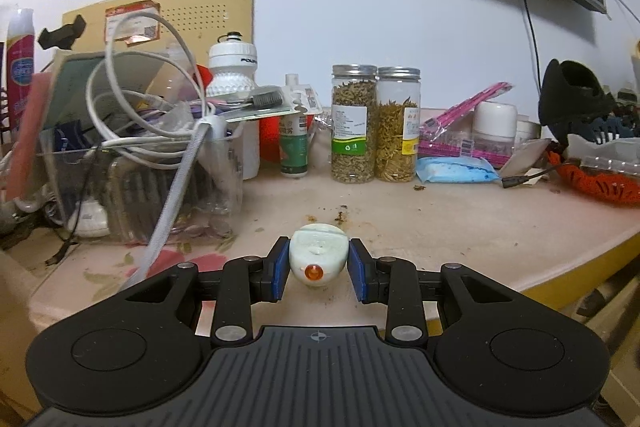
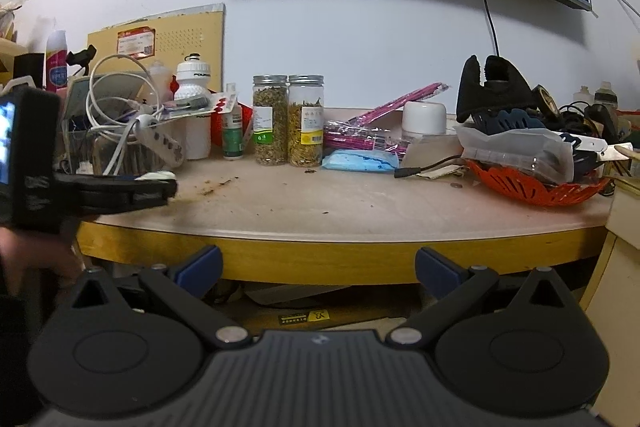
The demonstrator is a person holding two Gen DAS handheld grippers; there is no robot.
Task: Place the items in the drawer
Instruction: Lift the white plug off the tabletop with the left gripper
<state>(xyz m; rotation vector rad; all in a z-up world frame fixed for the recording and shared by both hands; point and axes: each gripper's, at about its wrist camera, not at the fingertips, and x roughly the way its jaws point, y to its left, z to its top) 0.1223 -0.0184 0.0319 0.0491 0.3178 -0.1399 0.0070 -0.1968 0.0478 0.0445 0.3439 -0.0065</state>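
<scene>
The left gripper (image 1: 318,265) has its blue pads (image 1: 280,269) on either side of a small pale-green device with an orange button (image 1: 318,259), the pads at or almost at its flanks; whether they are already squeezing it I cannot tell. The device lies on the tabletop (image 1: 440,227), close to the near edge, well in front of the two herb jars (image 1: 374,125) that stand at the back. To the left of the jars sit a white sports bottle (image 1: 232,67) and a clear bin stuffed with white cables (image 1: 132,155); to the right of them lie a blue packet (image 1: 456,169) and an orange basket (image 1: 596,183).

This looks like the picking-up step: one item being taken from the table, with nothing yet put away. No drawer shows in either view, so the next move would seem to call for a firm close on the device, a lift clear of the table, and then a carry to wherever the drawer is.

The left gripper is held low and level, pointing straight toward the jars. The right gripper (image 2: 318,271) hangs below the table's yellow rim (image 2: 340,255), its jaws spread wide and holding nothing, facing the jars from further back. From there the left tool (image 2: 120,191) shows at the left, reaching out flat over the tabletop.
</scene>
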